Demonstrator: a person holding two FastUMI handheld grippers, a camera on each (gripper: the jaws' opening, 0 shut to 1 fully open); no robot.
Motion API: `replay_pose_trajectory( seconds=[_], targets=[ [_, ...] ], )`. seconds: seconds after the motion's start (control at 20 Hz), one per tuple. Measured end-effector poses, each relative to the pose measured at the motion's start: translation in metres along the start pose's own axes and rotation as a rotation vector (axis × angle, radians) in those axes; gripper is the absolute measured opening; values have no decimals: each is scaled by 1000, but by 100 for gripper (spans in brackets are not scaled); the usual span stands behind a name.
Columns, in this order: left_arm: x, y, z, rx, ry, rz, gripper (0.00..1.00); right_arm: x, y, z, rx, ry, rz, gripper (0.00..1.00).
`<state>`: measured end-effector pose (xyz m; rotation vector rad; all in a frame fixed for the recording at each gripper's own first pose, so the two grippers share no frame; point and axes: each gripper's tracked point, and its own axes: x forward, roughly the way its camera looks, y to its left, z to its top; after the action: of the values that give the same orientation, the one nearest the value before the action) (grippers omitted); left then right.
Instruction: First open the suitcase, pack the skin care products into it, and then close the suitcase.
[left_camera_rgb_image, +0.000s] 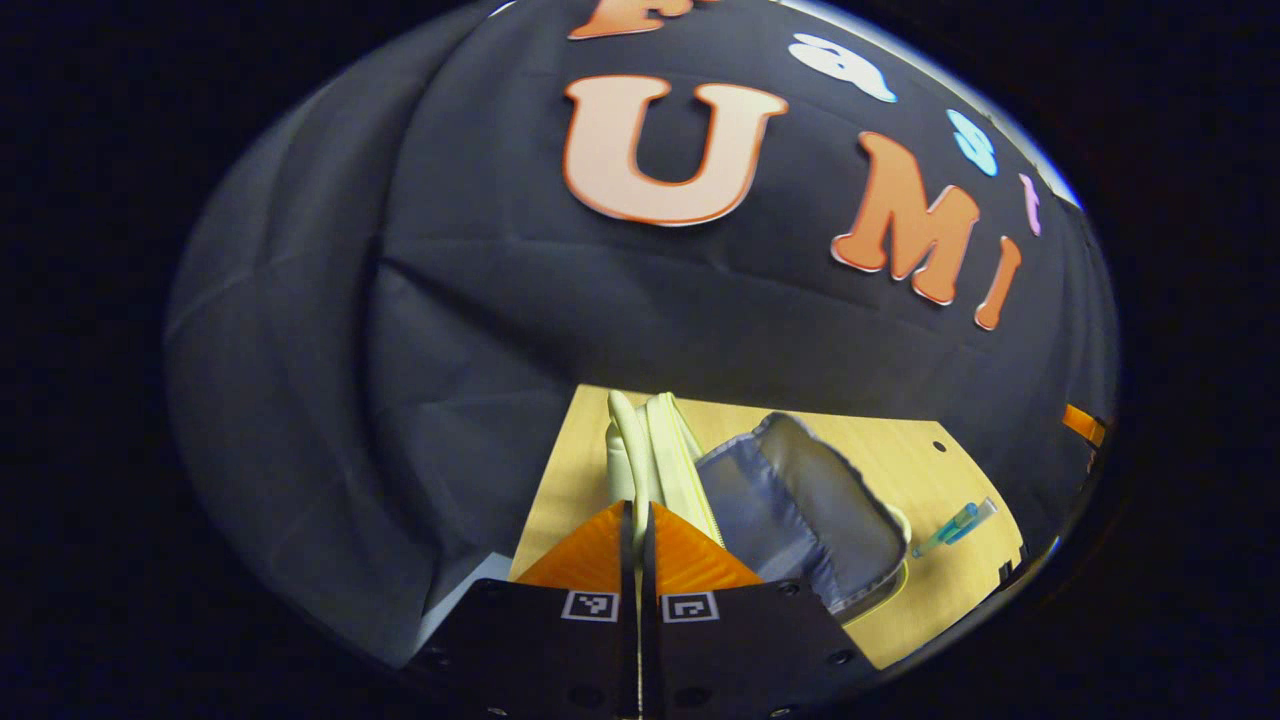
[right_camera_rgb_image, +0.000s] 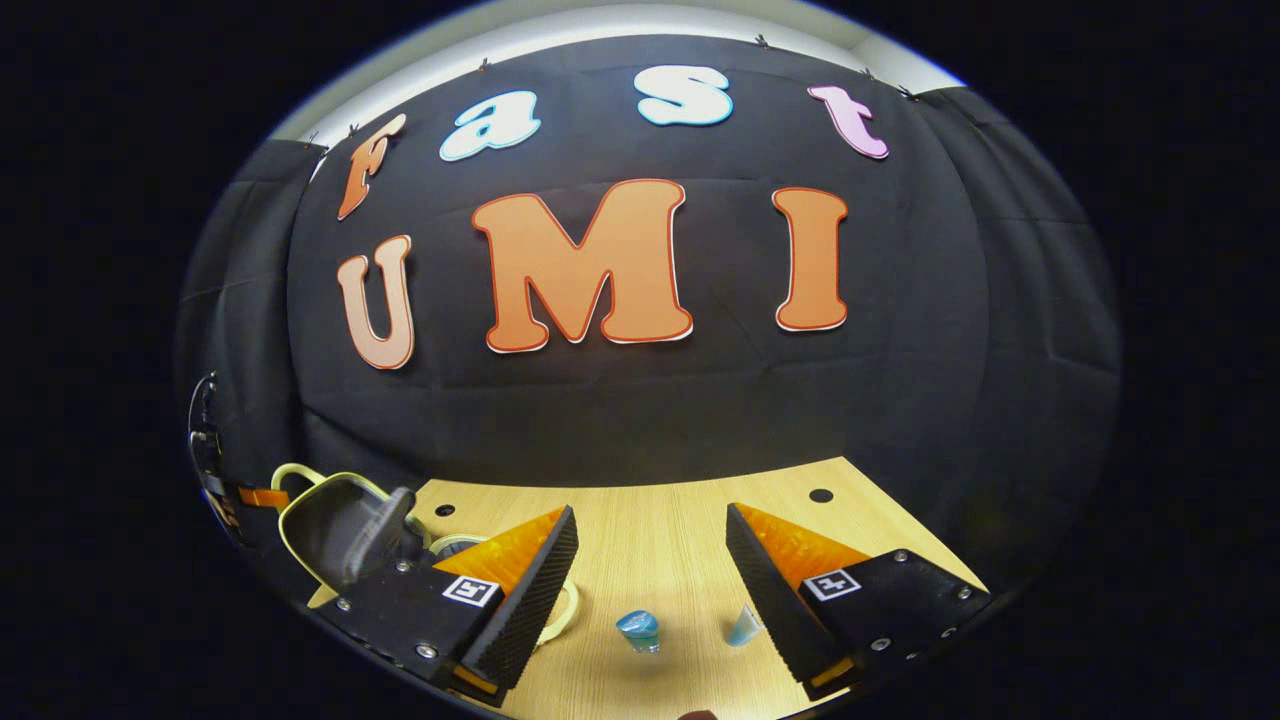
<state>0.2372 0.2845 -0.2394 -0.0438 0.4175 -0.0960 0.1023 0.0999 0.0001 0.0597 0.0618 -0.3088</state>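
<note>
My left gripper (left_camera_rgb_image: 637, 520) is pinched together on the open suitcase (left_camera_rgb_image: 800, 500) rim; my right gripper (right_camera_rgb_image: 650, 560) gapes wide over the bench (right_camera_rgb_image: 650, 520).

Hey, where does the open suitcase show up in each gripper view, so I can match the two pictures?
Left gripper view: the suitcase lies open at lower centre, just beyond the left gripper, whose jaws are closed.
Right gripper view: the suitcase sits at the lower left edge, lid raised, beside the open right gripper.
Shared landmark: the wooden table under it, with its small round holes.
</note>
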Motion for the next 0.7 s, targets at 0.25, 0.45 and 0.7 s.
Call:
replay_pose_trajectory(
  seconds=[0.25,0.45,0.7],
  targets=[
    [29,65,-65,-89,118,48,1,-2,5,-9,6,36,-8,95],
    [54,93,-110,-108,195,96,2,-6,-3,-15,6,55,-30,95],
    [82,107,-151,-105,299,179,11,-13,-15,-22,-9,77,-55,95]
  ],
)
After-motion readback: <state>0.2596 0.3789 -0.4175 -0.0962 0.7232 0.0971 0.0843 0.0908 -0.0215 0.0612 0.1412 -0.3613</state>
